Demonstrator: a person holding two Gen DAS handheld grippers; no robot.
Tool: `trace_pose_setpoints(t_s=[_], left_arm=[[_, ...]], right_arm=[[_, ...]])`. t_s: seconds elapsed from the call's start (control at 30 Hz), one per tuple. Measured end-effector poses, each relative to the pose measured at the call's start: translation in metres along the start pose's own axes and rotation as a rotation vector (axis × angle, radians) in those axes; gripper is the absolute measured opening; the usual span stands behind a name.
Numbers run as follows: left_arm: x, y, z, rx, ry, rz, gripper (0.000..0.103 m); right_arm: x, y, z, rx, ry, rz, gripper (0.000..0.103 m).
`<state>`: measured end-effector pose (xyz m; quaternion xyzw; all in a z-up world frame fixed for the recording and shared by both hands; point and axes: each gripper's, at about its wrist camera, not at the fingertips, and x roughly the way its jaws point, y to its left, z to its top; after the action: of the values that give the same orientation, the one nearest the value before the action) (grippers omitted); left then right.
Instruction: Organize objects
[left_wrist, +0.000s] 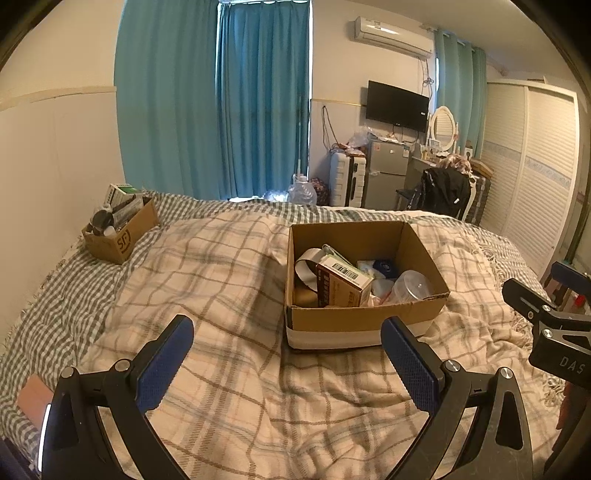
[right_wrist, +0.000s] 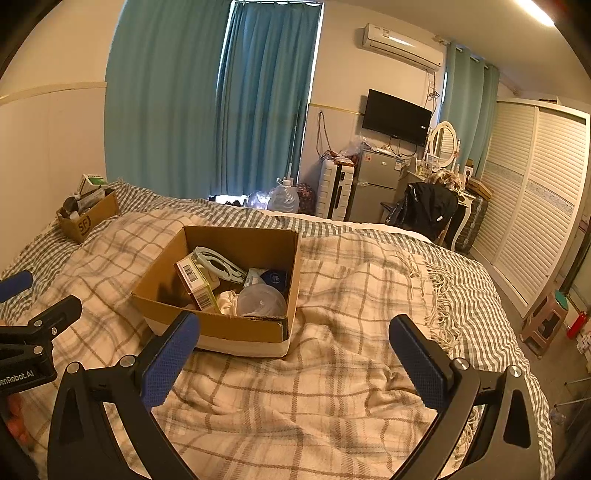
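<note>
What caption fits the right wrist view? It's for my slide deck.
Open right gripper above a plaid blanket, facing a cardboard box of assorted items.

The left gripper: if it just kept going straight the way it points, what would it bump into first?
Probably the front wall of the big box. The left gripper is open and empty, and only blanket lies between. Depth is hard to judge; it might graze the blanket first.
</note>
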<state>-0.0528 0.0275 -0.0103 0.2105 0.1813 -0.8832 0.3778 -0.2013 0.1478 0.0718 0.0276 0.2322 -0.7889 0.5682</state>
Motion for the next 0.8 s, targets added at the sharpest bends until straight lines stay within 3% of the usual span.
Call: trace_pose_setpoints(t_s=[0.2, 0.8], left_arm=[[0.0009, -0.0014, 0.0001, 0.008, 0.002, 0.031, 0.103], [0.0001, 0.0, -0.0001, -0.001, 0.017, 0.01, 0.103]], right_arm=[[-0.0003, 0.0005, 0.0026, -0.009, -0.009, -0.007, 0.103], [0.0017, 0.0016, 0.0008, -0.016, -0.004, -0.012, 0.103]])
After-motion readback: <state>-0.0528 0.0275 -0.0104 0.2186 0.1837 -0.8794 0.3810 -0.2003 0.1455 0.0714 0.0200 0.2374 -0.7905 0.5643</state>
